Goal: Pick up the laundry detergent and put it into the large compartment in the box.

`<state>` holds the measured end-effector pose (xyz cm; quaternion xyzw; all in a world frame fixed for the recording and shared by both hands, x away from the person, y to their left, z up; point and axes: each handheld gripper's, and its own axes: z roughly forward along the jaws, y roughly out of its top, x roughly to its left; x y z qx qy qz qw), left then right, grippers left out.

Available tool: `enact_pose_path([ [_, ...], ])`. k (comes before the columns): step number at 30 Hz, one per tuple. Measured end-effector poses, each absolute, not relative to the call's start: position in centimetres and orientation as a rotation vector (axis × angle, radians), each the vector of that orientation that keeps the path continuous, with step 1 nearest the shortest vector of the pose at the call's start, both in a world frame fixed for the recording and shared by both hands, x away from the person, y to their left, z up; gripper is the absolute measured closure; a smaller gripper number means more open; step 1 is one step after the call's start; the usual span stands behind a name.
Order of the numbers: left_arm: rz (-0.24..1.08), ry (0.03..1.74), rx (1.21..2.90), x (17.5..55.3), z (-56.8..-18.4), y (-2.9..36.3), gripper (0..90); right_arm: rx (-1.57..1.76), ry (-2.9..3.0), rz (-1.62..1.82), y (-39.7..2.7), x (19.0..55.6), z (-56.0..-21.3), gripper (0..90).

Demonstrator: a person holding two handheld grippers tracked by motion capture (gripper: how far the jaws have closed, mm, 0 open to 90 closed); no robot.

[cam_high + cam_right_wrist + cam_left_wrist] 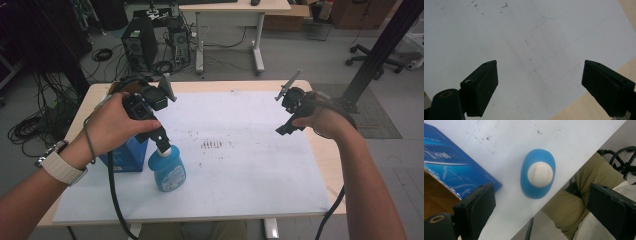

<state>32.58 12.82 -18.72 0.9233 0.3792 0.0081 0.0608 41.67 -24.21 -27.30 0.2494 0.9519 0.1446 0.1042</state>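
blue box [125,155] at the counter's [320,150] left edge, bottle [167,170] upright just beside it on the white sheet [240,170]. left gripper [162,142] right over the bottle's white cap [540,174], fingers [477,207] spread wide, nothing pinched. right gripper [282,131] well apart above bare sheet, fingers [482,85] spread too.

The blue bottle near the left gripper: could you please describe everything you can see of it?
The blue bottle looks like smooth light-blue plastic, with an oval body, a white cap and a label on its front. It stands upright on the white sheet near the table's front edge, beside a blue box; whether they touch is unclear. The left gripper hangs directly above the cap, jaws open and set wide to either side of the bottle in the left gripper view, not gripping it.
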Motion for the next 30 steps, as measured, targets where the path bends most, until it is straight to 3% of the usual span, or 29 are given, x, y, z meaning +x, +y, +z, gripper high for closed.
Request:
enact_pose_path([
  [30,0.026,1.111,2.805,32.8,-22.3,12.4,8.8,0.74,2.813,0.422,-24.2,41.7,-27.7,13.8],
])
